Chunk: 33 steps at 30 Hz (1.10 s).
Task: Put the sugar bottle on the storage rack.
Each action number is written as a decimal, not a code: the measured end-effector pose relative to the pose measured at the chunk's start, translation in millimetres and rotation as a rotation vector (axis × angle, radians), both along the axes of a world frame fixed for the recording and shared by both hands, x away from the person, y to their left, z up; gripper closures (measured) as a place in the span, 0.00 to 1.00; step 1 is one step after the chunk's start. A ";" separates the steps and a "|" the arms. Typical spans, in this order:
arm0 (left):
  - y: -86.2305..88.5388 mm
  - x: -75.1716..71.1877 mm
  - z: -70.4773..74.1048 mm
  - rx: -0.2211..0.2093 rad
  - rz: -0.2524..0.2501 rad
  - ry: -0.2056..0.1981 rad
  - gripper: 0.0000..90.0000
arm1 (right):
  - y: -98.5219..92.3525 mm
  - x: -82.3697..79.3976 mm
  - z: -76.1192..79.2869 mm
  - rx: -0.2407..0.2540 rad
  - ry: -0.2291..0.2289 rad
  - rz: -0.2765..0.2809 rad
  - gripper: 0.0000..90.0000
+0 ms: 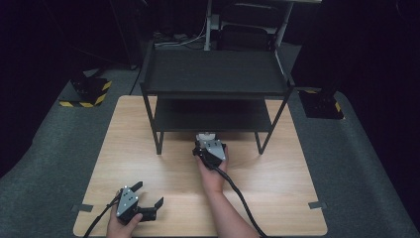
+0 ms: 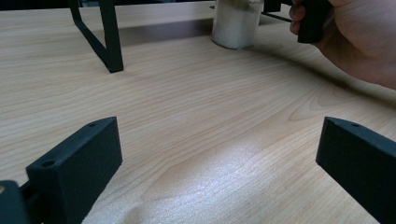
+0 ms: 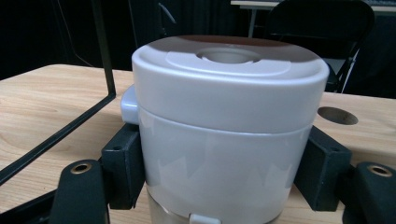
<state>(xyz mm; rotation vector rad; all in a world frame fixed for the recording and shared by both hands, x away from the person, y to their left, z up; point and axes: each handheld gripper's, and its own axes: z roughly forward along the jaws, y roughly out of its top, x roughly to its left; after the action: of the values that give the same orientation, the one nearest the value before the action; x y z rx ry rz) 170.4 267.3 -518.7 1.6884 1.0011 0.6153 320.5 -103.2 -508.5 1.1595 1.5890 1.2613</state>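
Note:
A jar with a white lid (image 3: 229, 88) and a pale grainy filling (image 2: 236, 23) stands upright on the wooden table (image 1: 277, 188), just in front of the black two-tier shelf (image 1: 213, 74). My right gripper (image 3: 224, 168) is shut on it, one black jaw pressed to each side below the lid. In the high view the right gripper (image 1: 205, 142) sits at the table's middle, with the jar (image 1: 205, 135) at its tip. The left gripper (image 1: 147, 194) rests near the front left edge. It is open, and bare wood lies between its wide-set jaws (image 2: 219, 158).
The shelf's front left leg (image 2: 109, 37) stands left of the jar. Both shelf tiers look bare. A round hole (image 3: 337, 115) sits in the tabletop behind the jar. Yellow-black striped blocks (image 1: 86, 91) lie on the floor to either side of the table.

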 end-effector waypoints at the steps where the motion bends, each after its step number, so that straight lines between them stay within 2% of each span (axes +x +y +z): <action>1: 0.1 0.1 -0.1 -0.003 0.000 0.000 0.01 | 0.1 -0.1 0.7 -0.001 0.002 -0.001 0.34; 6: 0.5 0.3 0.1 -0.002 -0.002 0.001 0.01 | -5.0 -1.1 9.4 -0.022 0.030 0.016 0.35; 13: 0.2 0.1 -0.1 -0.005 0.001 0.001 0.01 | -18.8 -13.8 12.0 -0.033 0.018 0.026 0.35; 16: -0.3 0.0 -0.2 -0.005 0.003 0.001 0.01 | -33.0 -26.3 15.3 -0.025 0.006 0.042 0.35; 17: -0.3 0.0 -0.2 -0.005 0.003 0.001 0.01 | -33.0 -26.3 15.3 -0.025 0.006 0.042 0.35; 24: -1.4 0.9 0.6 0.005 0.003 0.002 0.01 | -65.2 -55.2 22.9 -0.035 0.009 0.062 0.35; 25: -1.4 0.9 0.6 0.005 0.003 0.002 0.01 | -65.2 -55.2 22.9 -0.035 0.009 0.062 0.35; 29: -1.8 0.9 0.6 0.007 0.004 0.002 0.01 | -84.4 -72.2 34.1 -0.036 0.017 0.053 0.35; 33: -3.2 1.2 1.7 0.014 0.005 0.006 0.01 | -95.3 -79.3 42.4 -0.030 0.018 0.049 0.35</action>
<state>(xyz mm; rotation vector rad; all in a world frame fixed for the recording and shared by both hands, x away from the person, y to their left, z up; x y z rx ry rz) 171.6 264.1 -517.1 1.7015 1.0073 0.6225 241.2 -198.5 -466.0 1.1225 1.6532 1.2571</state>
